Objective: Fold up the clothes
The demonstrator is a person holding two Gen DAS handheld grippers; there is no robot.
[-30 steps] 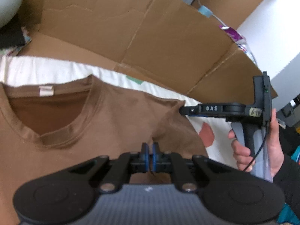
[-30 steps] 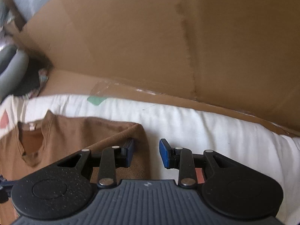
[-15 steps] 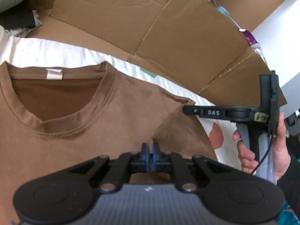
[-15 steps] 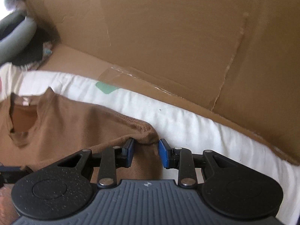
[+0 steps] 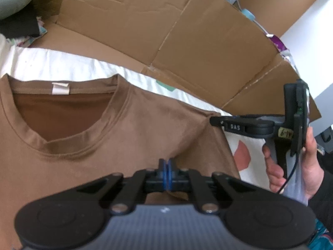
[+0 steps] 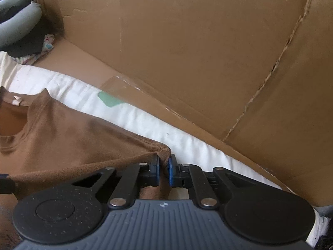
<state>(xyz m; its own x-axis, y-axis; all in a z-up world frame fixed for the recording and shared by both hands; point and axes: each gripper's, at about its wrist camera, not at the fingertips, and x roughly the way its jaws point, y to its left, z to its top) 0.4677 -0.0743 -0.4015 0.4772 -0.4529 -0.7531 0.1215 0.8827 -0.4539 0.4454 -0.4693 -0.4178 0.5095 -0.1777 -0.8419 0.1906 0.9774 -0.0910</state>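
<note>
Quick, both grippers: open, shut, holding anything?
Left gripper: shut, pinching the brown T-shirt below the collar.
Right gripper: jaws have just closed on the T-shirt's sleeve end.

Soft daylight, strong fisheye bend

We see even, diffuse light on the cardboard wall (image 6: 187, 52) with no glare, brightest at the white wall (image 5: 308, 20) upper right in the left view. Shadows under the brown shirt (image 5: 124, 137) are faint. Edges curve and darken at the corners; both views are slightly soft, the near gripper bodies blurriest.
</note>
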